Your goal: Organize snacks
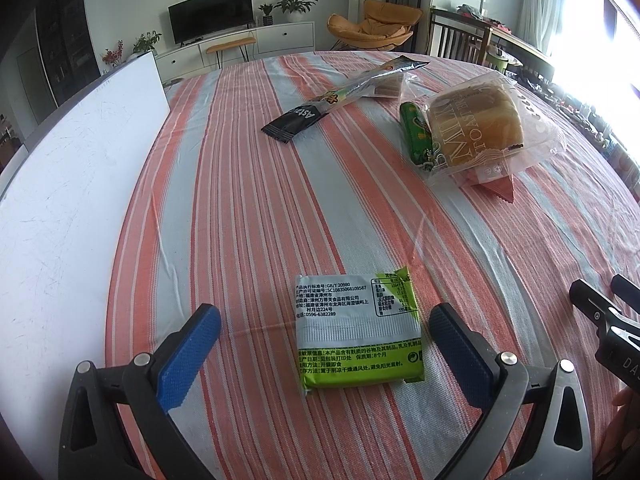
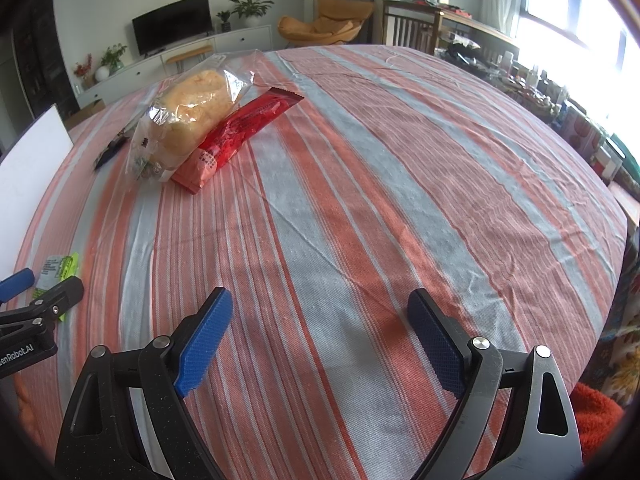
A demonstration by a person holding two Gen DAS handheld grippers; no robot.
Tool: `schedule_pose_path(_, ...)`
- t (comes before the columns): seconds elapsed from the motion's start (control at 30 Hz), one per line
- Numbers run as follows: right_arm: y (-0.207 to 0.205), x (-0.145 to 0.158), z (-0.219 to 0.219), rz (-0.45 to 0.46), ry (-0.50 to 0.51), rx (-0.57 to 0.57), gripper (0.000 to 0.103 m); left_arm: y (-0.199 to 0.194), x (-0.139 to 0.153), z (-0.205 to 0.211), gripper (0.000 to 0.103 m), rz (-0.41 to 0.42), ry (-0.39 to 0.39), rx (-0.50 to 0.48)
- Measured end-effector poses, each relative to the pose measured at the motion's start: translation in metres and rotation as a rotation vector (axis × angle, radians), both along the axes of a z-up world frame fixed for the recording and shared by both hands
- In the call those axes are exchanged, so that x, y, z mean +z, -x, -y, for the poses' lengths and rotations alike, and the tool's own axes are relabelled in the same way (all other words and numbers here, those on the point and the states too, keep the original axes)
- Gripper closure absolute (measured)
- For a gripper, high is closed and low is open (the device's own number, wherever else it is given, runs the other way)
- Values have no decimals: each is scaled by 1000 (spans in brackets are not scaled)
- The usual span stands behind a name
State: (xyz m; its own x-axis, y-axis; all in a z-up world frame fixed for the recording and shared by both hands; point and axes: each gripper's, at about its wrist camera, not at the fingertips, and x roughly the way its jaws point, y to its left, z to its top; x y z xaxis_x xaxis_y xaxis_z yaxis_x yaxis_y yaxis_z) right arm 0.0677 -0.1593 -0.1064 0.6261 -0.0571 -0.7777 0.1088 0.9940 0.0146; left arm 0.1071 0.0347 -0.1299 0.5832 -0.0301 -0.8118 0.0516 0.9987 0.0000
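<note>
From the left wrist, the left gripper (image 1: 324,320) stands with its jaws spread as wide as they go, gripping nothing; the green and white packet (image 1: 358,330) lies flat on the striped cloth (image 1: 224,200) directly between the blue pads, clear of both, its printed lines running across the gap. The other snacks, a bagged bread (image 1: 476,128) and a long wrapper (image 1: 344,96), lie well ahead. From the right wrist, the right gripper (image 2: 320,332) is also wide open over bare cloth, empty; the packet (image 2: 60,272) sits far to its left, so the left hand is nearer.
</note>
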Motion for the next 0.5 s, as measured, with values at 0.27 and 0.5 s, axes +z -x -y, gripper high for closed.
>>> schedule_pose_path(0.27,0,0,1,-1,-5,0,11,-1,0,0,0,0,2,0)
schedule_pose_path(0.5,-18,9,63,21,-218,-186,13,0,0,0,0,1,2,0)
